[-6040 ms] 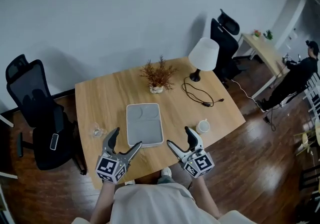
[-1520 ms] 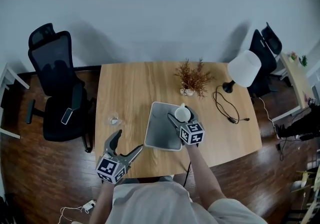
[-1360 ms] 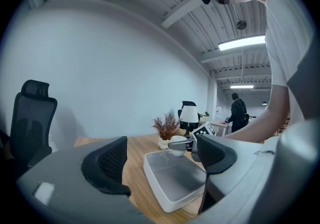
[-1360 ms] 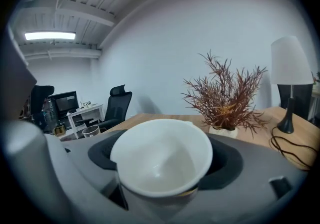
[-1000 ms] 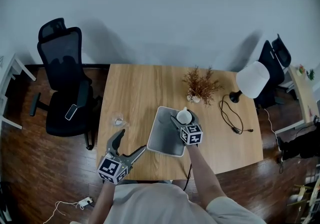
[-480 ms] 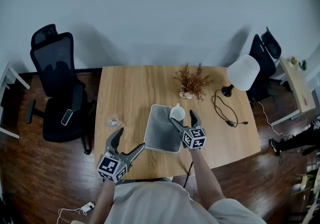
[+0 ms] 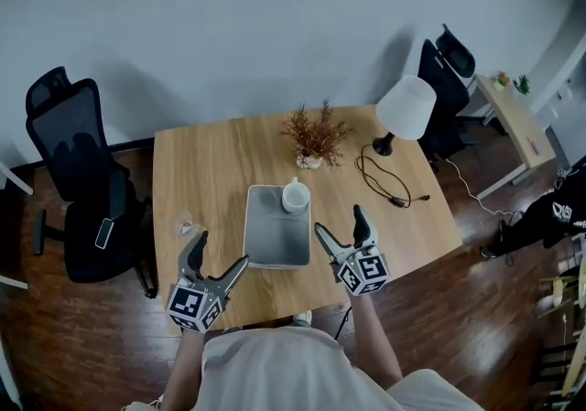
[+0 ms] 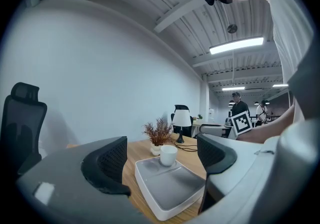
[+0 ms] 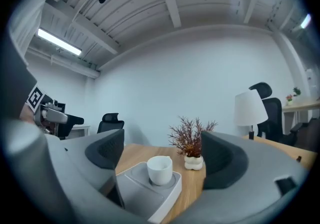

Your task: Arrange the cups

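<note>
Right gripper: I had the right gripper (image 7: 338, 221) held off the near right corner of the tray (image 7: 275, 237). Its jaws stood apart after just closing part of the way, and nothing was between them. It was released and carried nothing.
Left gripper: my left gripper (image 7: 220, 249) hovered over the near left part of the table (image 7: 206, 167), beside the tray's near left corner. Its jaws were spread wide and it held nothing.
White cup: the cup (image 7: 295, 196) stood upright in the round recess at the far right corner of the tray, well apart from both grippers. In the right gripper view it showed far beyond the jaws, not within them.
Tray: grey and rectangular, it lay flat in the middle of the table with its long side running away from me. Apart from the cup, I saw nothing on it.
Small glass: a clear glass (image 7: 186, 227) sat on the bare wood left of the tray, near the left gripper but not touching it.
Background on the table: a dried plant in a white pot (image 7: 313, 136) stood just behind the tray, and a white lamp (image 7: 404, 109) with its black cable (image 7: 385, 185) was at the far right.
Around the table: a black office chair (image 7: 78, 176) stood to the left, with a phone (image 7: 103, 233) lying on its seat.
</note>
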